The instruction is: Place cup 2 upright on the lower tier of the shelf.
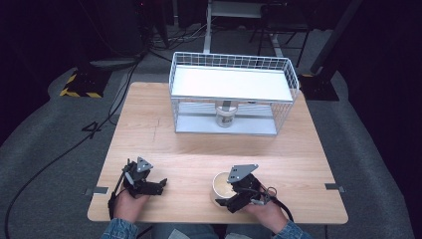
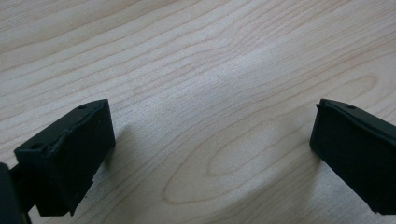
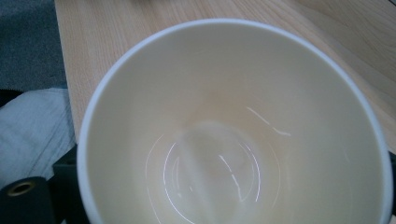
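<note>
Right gripper [image 1: 230, 199] at near edge of table [image 1: 199, 144], clamped on rim of cream cup [image 1: 222, 185]. Left gripper [image 1: 160, 185] near-left w/ jaws wide apart, nothing between. Far side: wire rack [image 1: 231, 92] w/ a 2nd cup [image 1: 225, 117] on its lower shelf.

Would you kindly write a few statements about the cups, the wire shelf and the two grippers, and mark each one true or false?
1. The cup at the right gripper is empty. True.
2. The left gripper holds a cup. False: its jaws stand open over bare table.
3. A second cup stands under the white board of the wire shelf. True.
4. The near cup lies on its side. False: it stands upright.
5. The wire shelf is at the table's near edge. False: it stands at the far side.
</note>
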Demonstrator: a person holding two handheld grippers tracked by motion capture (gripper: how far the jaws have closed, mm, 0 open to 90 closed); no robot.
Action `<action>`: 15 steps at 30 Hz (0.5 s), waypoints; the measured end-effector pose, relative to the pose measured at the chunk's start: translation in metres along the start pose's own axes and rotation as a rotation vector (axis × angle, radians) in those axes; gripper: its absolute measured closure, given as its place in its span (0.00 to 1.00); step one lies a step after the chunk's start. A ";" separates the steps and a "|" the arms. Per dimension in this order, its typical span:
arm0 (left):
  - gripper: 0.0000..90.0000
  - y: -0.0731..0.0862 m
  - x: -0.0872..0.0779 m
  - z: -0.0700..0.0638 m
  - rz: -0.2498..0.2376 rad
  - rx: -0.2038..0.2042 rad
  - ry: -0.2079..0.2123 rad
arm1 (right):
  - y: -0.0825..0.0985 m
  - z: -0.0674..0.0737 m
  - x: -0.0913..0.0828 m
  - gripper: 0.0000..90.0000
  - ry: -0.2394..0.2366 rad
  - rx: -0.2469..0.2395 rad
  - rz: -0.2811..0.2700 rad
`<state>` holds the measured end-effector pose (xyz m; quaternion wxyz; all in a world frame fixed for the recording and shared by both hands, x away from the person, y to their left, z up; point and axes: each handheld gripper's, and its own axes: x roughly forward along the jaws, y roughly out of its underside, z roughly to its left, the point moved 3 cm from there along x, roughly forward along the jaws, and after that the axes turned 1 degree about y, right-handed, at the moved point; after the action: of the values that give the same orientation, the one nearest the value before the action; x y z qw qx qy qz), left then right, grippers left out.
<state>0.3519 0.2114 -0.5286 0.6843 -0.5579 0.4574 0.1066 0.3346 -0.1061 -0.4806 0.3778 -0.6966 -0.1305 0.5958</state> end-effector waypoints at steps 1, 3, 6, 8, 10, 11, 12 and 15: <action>0.00 0.000 0.000 0.000 0.000 0.000 0.000 | 0.000 0.000 0.000 0.10 0.001 -0.001 0.000; 0.00 0.000 0.000 0.000 0.001 0.002 -0.001 | 0.000 -0.001 -0.001 0.10 0.003 -0.003 -0.002; 0.00 0.000 0.000 0.000 0.000 -0.003 -0.002 | -0.001 -0.001 -0.003 0.10 0.000 0.002 -0.009; 0.00 -0.001 0.001 0.000 -0.002 -0.005 -0.002 | -0.001 -0.002 -0.005 0.10 0.003 0.003 -0.015; 0.00 -0.001 0.001 0.001 0.001 -0.002 -0.005 | -0.002 -0.002 -0.008 0.10 0.006 0.003 -0.017; 0.00 -0.002 0.001 0.000 -0.001 -0.005 -0.003 | -0.003 -0.002 -0.009 0.10 0.010 -0.001 -0.016; 0.00 -0.002 0.001 0.001 -0.001 -0.005 -0.004 | -0.003 -0.002 -0.011 0.10 0.010 0.002 -0.018; 0.00 -0.002 0.001 0.001 -0.001 -0.005 -0.004 | -0.005 -0.003 -0.016 0.11 0.017 0.002 -0.027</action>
<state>0.3541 0.2108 -0.5286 0.6837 -0.5597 0.4555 0.1086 0.3343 -0.1135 -0.4657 0.3876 -0.6994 -0.1362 0.5848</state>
